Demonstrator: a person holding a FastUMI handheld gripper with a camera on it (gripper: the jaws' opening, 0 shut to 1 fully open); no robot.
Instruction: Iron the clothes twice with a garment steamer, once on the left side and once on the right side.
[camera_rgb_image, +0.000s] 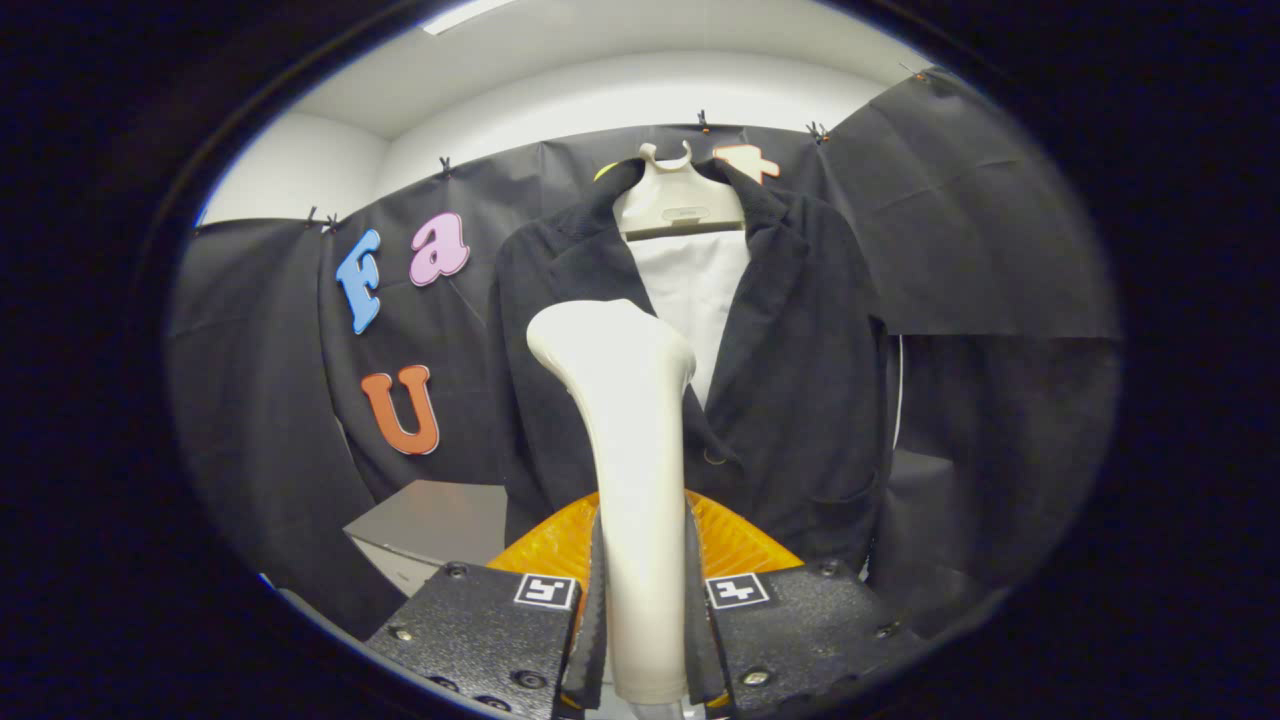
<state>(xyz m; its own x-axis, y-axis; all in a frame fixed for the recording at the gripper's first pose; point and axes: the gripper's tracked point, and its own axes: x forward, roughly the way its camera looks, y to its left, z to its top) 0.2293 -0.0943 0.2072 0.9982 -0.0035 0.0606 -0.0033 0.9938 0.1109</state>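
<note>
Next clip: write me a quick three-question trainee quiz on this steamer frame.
1. True or false: the gripper is shut on the garment steamer.
2. What does the dark jacket hang on? A) a door hook B) a pale hanger C) a chair
3. Fill in: the steamer's head points toward the ____.

Key: 1 true; 2 B; 3 jacket.

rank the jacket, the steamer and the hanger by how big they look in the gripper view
1. jacket
2. steamer, clamped between the hand-held gripper fingers; nearness to the camera inflates it
3. hanger
</note>
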